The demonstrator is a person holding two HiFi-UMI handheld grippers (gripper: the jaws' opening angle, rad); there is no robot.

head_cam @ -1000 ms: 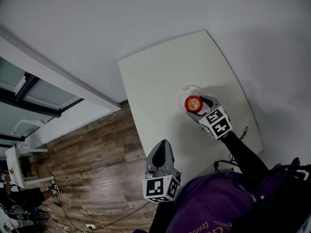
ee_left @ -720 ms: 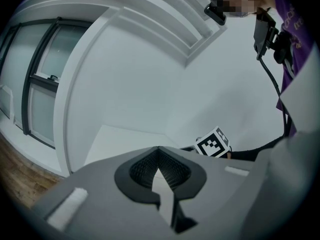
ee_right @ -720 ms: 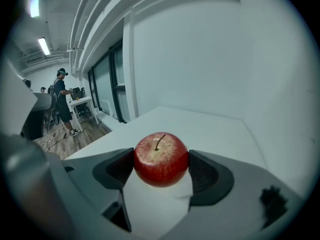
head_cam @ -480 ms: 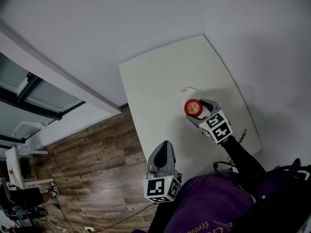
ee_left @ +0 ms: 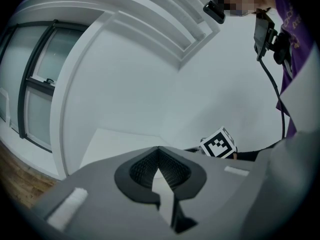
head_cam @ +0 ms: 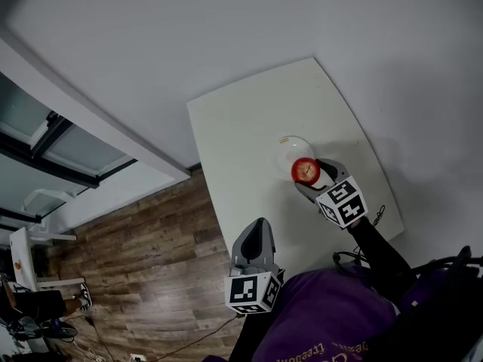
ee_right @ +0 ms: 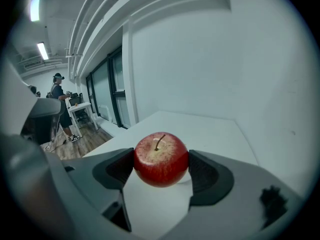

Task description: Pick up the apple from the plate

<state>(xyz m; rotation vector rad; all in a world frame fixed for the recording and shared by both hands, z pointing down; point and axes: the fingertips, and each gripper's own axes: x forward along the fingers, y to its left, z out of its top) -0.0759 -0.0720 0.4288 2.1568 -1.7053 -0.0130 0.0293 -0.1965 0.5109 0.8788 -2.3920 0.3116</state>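
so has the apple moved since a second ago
Yes. Shut in the right gripper, the apple has shifted from the plate's middle toward its near rim, toward the person.

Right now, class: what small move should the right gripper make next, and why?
Probably raise the right gripper a little further, jaws shut: they clamp the apple on both sides, and the plate shows just below and behind it.

No legible text; print on purple shirt (head_cam: 332, 315) unreadable.
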